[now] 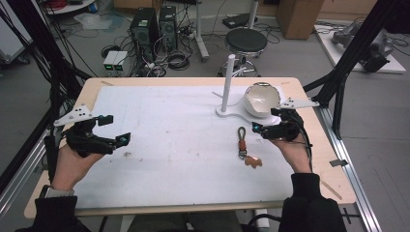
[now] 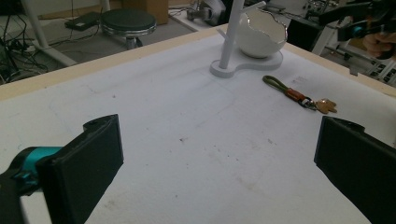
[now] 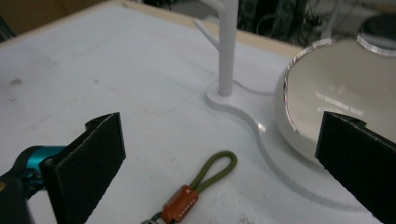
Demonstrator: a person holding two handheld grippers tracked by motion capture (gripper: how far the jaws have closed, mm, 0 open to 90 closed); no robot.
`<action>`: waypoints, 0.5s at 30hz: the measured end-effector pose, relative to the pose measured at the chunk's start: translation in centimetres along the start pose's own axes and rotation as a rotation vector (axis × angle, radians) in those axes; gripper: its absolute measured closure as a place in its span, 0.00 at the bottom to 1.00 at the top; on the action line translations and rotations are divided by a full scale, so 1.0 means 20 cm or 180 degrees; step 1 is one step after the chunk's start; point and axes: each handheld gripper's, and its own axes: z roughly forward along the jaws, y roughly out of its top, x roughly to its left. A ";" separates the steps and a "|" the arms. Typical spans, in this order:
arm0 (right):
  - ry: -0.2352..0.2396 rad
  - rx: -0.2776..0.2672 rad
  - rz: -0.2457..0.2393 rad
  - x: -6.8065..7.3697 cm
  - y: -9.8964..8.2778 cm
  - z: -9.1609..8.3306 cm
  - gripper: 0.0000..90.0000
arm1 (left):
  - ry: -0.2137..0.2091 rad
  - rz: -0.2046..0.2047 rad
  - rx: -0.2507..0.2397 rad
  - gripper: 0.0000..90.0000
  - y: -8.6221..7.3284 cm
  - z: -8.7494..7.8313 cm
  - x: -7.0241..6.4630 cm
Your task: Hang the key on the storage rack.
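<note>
Looking down from the high view, we see a white mat (image 1: 169,140) covering most of a wooden table (image 1: 309,96), and on it, right of centre, a keychain (image 1: 244,147) lies flat with its olive cord loop pointing to the far side, a brown leather band in the middle, and a small tan charm at the near end. Just beyond the keychain stands a white stand (image 1: 227,82), an upright post with short pegs rising from a flat base, and a white bowl (image 1: 262,99) tilted on its side rests on the right part of that base. We hold the right gripper (image 1: 265,122) just right of the keychain's loop, near it but not touching, with its jaws spread wide; in the right gripper view the loop and the leather band lie on the mat between the two black jaws, the post rises at the far side and the bowl sits close behind the right-hand jaw. We hold the left gripper (image 1: 115,129) well apart from all this, over the left part of the mat, its jaws also spread and holding nothing. From the left gripper view the keychain, the stand and the bowl show far across the mat. On the floor beyond the table stand a black round stool (image 1: 245,41) and two computer towers (image 1: 154,26) among loose cables.
</note>
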 end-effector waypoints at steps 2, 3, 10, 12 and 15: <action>-0.0046 0.0184 0.0033 -0.01 -0.01 0.06 0.01 | -0.0012 0.0003 0.0015 0.02 0.00 0.01 0.00; -0.0084 0.0254 0.0015 -0.01 -0.01 0.09 0.01 | -0.0012 0.0003 0.0015 0.02 0.00 0.01 0.00; -0.0264 0.0579 0.0084 -0.04 -0.05 0.31 0.01 | -0.0026 -0.0007 0.0049 0.02 0.00 0.03 0.00; -0.0287 0.0590 0.0150 -0.05 -0.06 0.35 0.01 | -0.0023 -0.0021 0.0050 0.02 0.00 0.03 0.00; -0.0376 0.0664 0.0220 -0.06 -0.09 0.41 0.01 | -0.0031 -0.0037 0.0058 0.02 -0.01 0.03 0.00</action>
